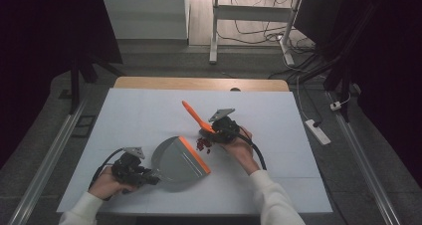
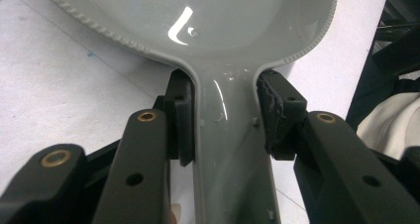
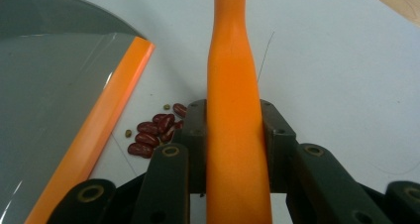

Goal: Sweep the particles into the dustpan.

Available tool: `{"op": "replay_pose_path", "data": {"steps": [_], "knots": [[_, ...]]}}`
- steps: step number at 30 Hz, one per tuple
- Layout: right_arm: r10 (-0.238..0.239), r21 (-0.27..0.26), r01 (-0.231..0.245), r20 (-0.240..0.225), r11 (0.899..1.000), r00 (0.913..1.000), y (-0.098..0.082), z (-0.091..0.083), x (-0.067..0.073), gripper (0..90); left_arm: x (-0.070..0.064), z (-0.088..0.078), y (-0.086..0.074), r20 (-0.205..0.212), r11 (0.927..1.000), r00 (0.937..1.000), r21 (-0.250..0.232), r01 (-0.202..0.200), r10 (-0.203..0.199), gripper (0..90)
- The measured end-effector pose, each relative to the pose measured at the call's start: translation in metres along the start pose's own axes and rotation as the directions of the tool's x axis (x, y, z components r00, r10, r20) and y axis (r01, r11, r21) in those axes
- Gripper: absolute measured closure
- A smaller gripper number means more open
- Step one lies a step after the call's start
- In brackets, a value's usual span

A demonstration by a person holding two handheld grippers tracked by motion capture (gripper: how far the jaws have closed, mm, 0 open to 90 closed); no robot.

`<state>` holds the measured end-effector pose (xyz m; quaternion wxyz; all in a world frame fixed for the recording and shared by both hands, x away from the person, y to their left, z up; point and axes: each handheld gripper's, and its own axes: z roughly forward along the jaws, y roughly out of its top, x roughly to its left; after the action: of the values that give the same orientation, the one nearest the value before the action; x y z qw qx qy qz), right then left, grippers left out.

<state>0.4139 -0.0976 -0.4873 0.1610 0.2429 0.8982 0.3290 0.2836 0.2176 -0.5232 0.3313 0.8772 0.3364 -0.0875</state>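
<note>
A grey dustpan [image 1: 176, 159] with an orange front lip [image 1: 194, 154] lies on the white table. My left gripper [image 1: 147, 177] is shut on its grey handle [image 2: 233, 149], both pads pressing the neck just behind the pan [image 2: 198, 16]. My right gripper [image 1: 215, 131] is shut on the orange handle of a small brush [image 1: 195, 116], which slants up and away to the left. The orange handle [image 3: 234, 110] runs between the right jaws. A small pile of red beans [image 1: 202, 144] lies on the table between the lip and the brush; the beans [image 3: 154, 130] sit just off the lip [image 3: 106, 115].
The white table top [image 1: 149, 110] has bare room at the back and on both sides. A wooden strip [image 1: 199, 83] runs along its far edge. Beyond stand a desk frame [image 1: 215, 31], cables and a power strip [image 1: 318, 131] on the floor.
</note>
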Motion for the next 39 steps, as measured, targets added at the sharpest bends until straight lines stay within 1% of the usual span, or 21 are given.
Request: {"op": "replay_pose_path", "data": {"steps": [4, 8, 12, 15, 19, 22, 31, 33, 35, 39], "knots": [[-0.007, -0.001, 0.007, -0.014, 1.000, 0.9999, 0.001, 0.001, 0.004, 69.4, 0.000, 0.000, 0.000, -0.001, 1.0000, 1.0000, 0.003, 0.000, 0.000, 61.3], [-0.023, 0.001, 0.023, -0.028, 1.000, 0.9993, 0.003, 0.002, 0.007, 69.4, -0.001, 0.000, 0.000, -0.003, 1.0000, 1.0000, 0.004, 0.000, 0.000, 61.4], [-0.036, 0.001, 0.036, -0.032, 0.999, 0.9988, 0.004, 0.002, 0.010, 69.4, -0.001, 0.000, 0.000, -0.003, 1.0000, 1.0000, 0.004, 0.000, 0.000, 61.3], [-0.031, 0.001, 0.031, -0.034, 1.000, 0.9989, 0.004, 0.002, 0.012, 69.4, -0.001, 0.000, 0.000, -0.003, 1.0000, 1.0000, 0.003, 0.000, 0.000, 61.3], [-0.049, -0.002, 0.049, -0.037, 0.999, 0.9981, 0.005, 0.003, 0.015, 69.4, -0.001, 0.000, 0.000, -0.003, 1.0000, 1.0000, 0.003, -0.002, 0.002, 61.3], [-0.058, -0.007, 0.057, -0.055, 0.998, 0.9968, 0.006, 0.004, 0.018, 69.4, -0.001, 0.000, 0.000, -0.003, 1.0000, 1.0000, 0.003, 0.000, 0.000, 61.3], [-0.063, -0.010, 0.063, -0.058, 0.998, 0.9963, 0.007, 0.005, 0.024, 69.3, -0.001, 0.001, 0.000, -0.003, 1.0000, 1.0000, 0.004, -0.002, 0.002, 61.3], [-0.068, -0.011, 0.068, -0.065, 0.998, 0.9955, 0.007, 0.005, 0.024, 69.4, -0.001, 0.001, 0.000, -0.003, 1.0000, 1.0000, 0.004, -0.002, 0.002, 61.3], [-0.064, -0.016, 0.063, -0.077, 0.998, 0.9950, 0.008, 0.005, 0.025, 69.3, -0.001, 0.001, 0.000, -0.003, 1.0000, 1.0000, 0.004, -0.002, 0.002, 61.3], [-0.076, -0.019, 0.074, -0.087, 0.997, 0.9933, 0.009, 0.006, 0.029, 69.3, -0.001, 0.001, 0.000, -0.003, 1.0000, 1.0000, 0.004, -0.002, 0.002, 61.3]]}}
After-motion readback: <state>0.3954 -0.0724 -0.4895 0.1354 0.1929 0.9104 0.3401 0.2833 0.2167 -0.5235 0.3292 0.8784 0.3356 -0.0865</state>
